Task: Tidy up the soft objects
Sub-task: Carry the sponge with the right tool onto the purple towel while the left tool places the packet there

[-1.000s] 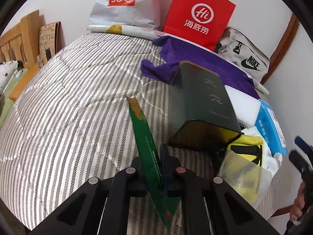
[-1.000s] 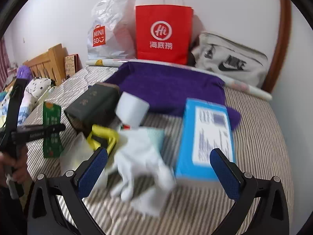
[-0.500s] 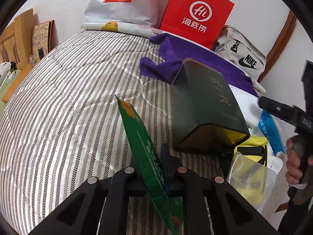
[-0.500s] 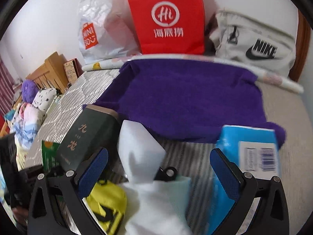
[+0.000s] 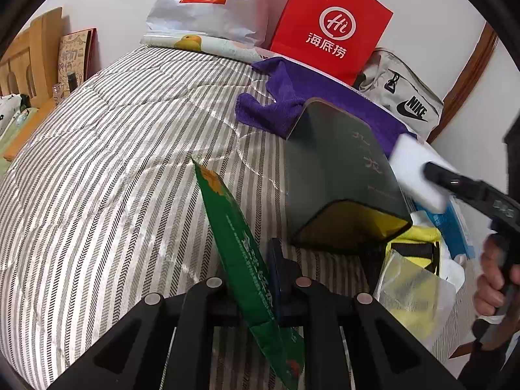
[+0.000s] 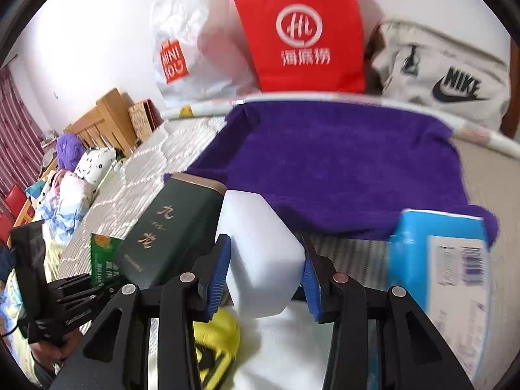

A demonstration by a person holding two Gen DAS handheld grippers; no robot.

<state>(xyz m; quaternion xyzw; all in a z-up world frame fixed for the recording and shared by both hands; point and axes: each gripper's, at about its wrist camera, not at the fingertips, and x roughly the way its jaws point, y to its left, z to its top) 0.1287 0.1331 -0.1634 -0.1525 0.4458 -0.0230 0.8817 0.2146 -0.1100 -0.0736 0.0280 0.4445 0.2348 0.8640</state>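
Note:
On a striped bed (image 5: pixel 113 162) lies a heap of things. My right gripper (image 6: pixel 265 273) is closing on a white sponge block (image 6: pixel 256 227), and its blue pads touch both sides of the block. The same block (image 5: pixel 412 169) shows in the left wrist view beside a dark green box (image 5: pixel 338 169). My left gripper (image 5: pixel 260 269) is shut on a flat green packet (image 5: pixel 227 221), held on edge above the bedspread. A purple towel (image 6: pixel 341 169) is spread behind the heap. A yellow item (image 6: pixel 217 334) and a white cloth (image 6: pixel 286 351) lie under the right gripper.
A blue tissue pack (image 6: pixel 438 260) lies to the right. Against the wall stand a red paper bag (image 6: pixel 299 32), a white Miniso bag (image 6: pixel 188 48) and a grey Nike bag (image 6: pixel 448 74). A wooden headboard (image 6: pixel 104 113) and bedding sit at the left. A clear plastic bag (image 5: pixel 409 295) lies by the yellow item.
My right gripper has moved forward over the heap to the white sponge block, and its wide-open jaws have closed in onto it. My left gripper has kept still with the green packet.

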